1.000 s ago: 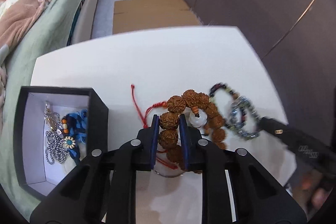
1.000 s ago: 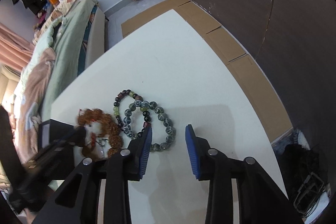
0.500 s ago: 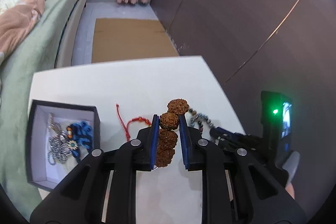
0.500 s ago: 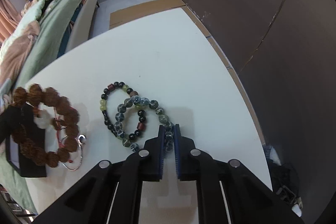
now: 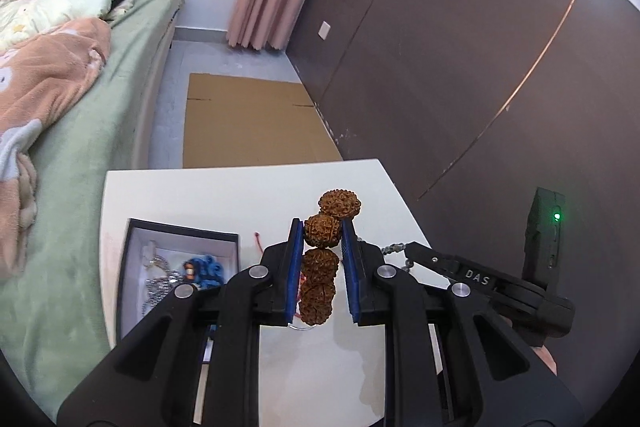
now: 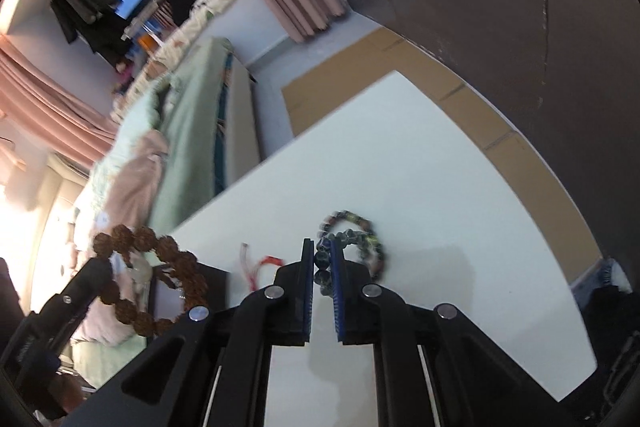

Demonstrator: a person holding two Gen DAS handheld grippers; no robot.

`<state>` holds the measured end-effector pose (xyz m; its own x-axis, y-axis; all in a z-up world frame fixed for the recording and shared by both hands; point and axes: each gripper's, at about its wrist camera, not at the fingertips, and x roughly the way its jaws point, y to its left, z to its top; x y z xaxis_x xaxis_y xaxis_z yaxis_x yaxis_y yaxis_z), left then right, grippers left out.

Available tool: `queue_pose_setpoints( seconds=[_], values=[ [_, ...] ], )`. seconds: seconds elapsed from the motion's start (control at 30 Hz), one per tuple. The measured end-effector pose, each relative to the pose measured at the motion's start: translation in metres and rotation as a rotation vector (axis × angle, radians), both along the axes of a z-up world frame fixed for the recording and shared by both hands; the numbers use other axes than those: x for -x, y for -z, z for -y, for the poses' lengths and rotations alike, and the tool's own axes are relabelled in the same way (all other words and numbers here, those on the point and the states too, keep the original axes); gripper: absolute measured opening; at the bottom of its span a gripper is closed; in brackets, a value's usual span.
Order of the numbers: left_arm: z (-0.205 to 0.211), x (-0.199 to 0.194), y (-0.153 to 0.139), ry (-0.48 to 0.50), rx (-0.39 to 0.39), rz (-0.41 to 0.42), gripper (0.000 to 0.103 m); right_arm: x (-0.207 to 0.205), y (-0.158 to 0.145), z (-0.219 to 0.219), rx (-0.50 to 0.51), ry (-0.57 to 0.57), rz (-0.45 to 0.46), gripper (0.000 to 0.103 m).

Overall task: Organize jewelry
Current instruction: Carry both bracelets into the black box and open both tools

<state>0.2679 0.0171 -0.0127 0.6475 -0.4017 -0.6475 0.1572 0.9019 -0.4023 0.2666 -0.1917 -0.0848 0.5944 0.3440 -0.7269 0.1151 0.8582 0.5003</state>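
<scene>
My left gripper (image 5: 320, 227) is shut on a bracelet of large brown knobbly beads (image 5: 322, 231) and holds it in the air above the white table (image 5: 240, 187); the bracelet also hangs at the left of the right wrist view (image 6: 160, 255). My right gripper (image 6: 322, 247) is shut on a dark grey-green bead bracelet (image 6: 322, 265), lifted off the table. A multicoloured bead bracelet (image 6: 356, 227) lies or hangs just beyond it. A black jewelry box (image 5: 180, 267) with chains and blue beads stands at the left. A red cord (image 6: 260, 263) lies on the table.
A bed with green and peach covers (image 5: 80, 107) runs along the table's left side. A dark wall (image 5: 440, 67) stands close on the right. Cardboard (image 5: 248, 123) lies on the floor beyond the table's far edge.
My left gripper has lifted the brown bead bracelet off the table. My right gripper closed on the dark bead bracelet and has raised it, tilting leftward.
</scene>
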Motion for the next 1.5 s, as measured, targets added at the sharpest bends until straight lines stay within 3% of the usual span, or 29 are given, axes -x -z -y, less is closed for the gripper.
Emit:
queue_pose_setpoints(
  seconds=[0.27,0.63,0.7,0.77,0.8,0.97,1.2,1.3,1.37,1.5],
  values=[
    [-0.029,0.011,-0.008,-0.039,-0.006,0.02,0.02,0.018,-0.029,-0.034,-0.083,-0.05,0.123,0.008],
    [-0.068,0.015,-0.003,-0.102,-0.007,-0.007,0.02,0.026,-0.041,-0.067,-0.164,-0.109,0.194,0.008],
    [-0.072,0.015,-0.001,-0.11,0.007,-0.004,0.029,0.025,-0.044,-0.071,-0.181,-0.116,0.204,0.008],
    [-0.077,0.018,-0.004,-0.136,0.01,0.01,0.067,0.026,-0.043,-0.075,-0.196,-0.128,0.206,0.008],
    [-0.079,0.02,-0.006,-0.146,0.013,0.022,0.071,0.025,-0.043,-0.078,-0.204,-0.137,0.206,0.008],
    [-0.094,0.021,-0.007,-0.205,0.001,0.024,0.083,0.026,-0.042,-0.099,-0.235,-0.184,0.206,0.008],
    [-0.122,0.015,0.002,-0.286,0.022,-0.01,0.09,0.017,-0.033,-0.144,-0.31,-0.317,0.173,0.009],
    [-0.132,0.012,0.008,-0.308,0.047,-0.04,0.091,0.014,-0.026,-0.161,-0.232,-0.338,0.109,0.018],
    [-0.135,0.012,0.013,-0.319,0.054,-0.059,0.091,0.016,-0.026,-0.158,-0.224,-0.308,0.106,0.066],
    [-0.135,0.012,0.014,-0.325,0.046,-0.065,0.093,0.023,-0.032,-0.14,-0.207,-0.264,0.123,0.07]
  ],
)
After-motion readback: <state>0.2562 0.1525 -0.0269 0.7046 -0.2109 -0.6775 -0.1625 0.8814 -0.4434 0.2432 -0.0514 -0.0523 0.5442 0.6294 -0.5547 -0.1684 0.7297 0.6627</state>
